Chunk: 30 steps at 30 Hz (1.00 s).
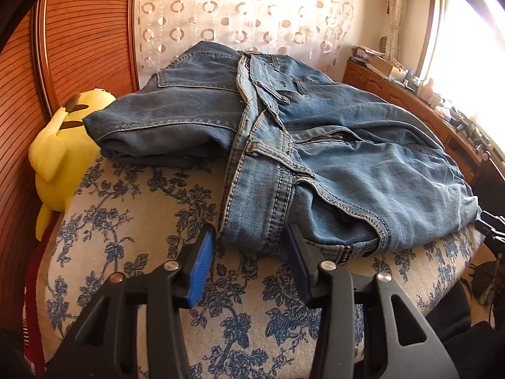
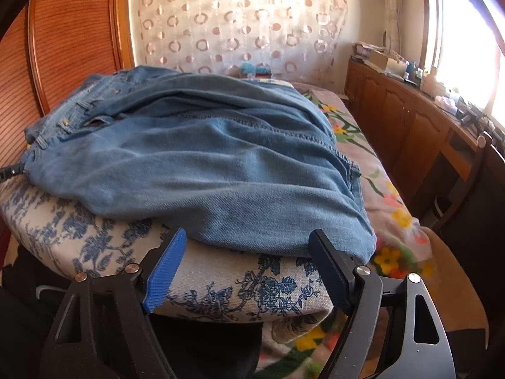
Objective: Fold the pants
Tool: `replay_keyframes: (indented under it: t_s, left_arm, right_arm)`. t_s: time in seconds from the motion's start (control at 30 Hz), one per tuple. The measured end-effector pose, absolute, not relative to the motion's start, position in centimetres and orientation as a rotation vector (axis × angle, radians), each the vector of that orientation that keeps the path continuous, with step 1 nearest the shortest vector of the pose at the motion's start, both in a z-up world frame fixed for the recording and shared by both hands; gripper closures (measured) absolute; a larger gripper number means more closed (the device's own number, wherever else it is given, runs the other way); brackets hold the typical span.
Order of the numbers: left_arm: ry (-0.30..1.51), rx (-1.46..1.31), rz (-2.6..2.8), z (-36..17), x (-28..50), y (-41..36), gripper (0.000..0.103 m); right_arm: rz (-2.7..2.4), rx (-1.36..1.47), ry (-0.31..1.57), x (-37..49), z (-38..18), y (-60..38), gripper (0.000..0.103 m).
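Denim jeans (image 1: pixel 284 132) lay bunched on a floral cushion (image 1: pixel 142 221). The left hand-held gripper (image 1: pixel 249 237) straddled the waistband, jaws apart. The right hand-held gripper (image 2: pixel 249 240) gaped wide at the leg's edge, gripping nothing.

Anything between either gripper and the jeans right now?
Nothing visible. The left gripper is open with the waistband edge of the jeans right at its fingers. The right gripper is open at the leg edge, over bare blue-flowered cushion.
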<state>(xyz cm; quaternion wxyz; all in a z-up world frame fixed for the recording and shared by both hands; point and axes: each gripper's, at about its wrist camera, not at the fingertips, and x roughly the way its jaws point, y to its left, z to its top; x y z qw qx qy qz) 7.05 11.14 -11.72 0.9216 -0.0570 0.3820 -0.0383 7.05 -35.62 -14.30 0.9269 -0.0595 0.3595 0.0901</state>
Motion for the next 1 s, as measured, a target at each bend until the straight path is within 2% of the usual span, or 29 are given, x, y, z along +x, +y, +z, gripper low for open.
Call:
replay_keyframes:
  t_s: [0.13, 0.2, 0.23, 0.27, 0.3, 0.4, 0.6, 1.0]
  left_arm:
    - [0.777, -0.120, -0.113, -11.2, 6.7, 10.9, 0.078]
    - [0.770, -0.111, -0.123, -10.9, 6.6, 10.7, 0.085]
    - [0.766, -0.108, -0.125, -10.7, 6.5, 10.6, 0.085]
    - [0.756, -0.110, -0.128, -10.3, 6.2, 10.6, 0.088]
    - [0.747, -0.112, -0.135, -10.0, 6.1, 10.6, 0.090]
    - [0.709, -0.113, -0.146, -8.6, 5.5, 10.6, 0.093]
    - [0.614, -0.103, -0.152, -4.6, 4.4, 10.2, 0.097]
    - [0.489, -0.102, -0.158, 1.6, 0.6, 11.1, 0.098]
  right_arm:
    - [0.183, -0.150, 0.730, 7.1, -14.8, -35.8, 0.039]
    - [0.186, -0.164, 0.722, 7.1, -14.7, -35.8, 0.062]
    - [0.185, -0.171, 0.722, 7.2, -14.6, -35.8, 0.067]
    - [0.185, -0.176, 0.722, 7.3, -14.6, -35.8, 0.080]
    - [0.182, -0.184, 0.722, 7.4, -14.5, -35.7, 0.087]
    - [0.187, -0.185, 0.707, 7.5, -14.2, -36.0, 0.098]
    - [0.191, -0.155, 0.641, 7.4, -11.9, -36.2, 0.103]
    - [0.234, -0.142, 0.491, 5.7, -4.0, -37.9, 0.103]
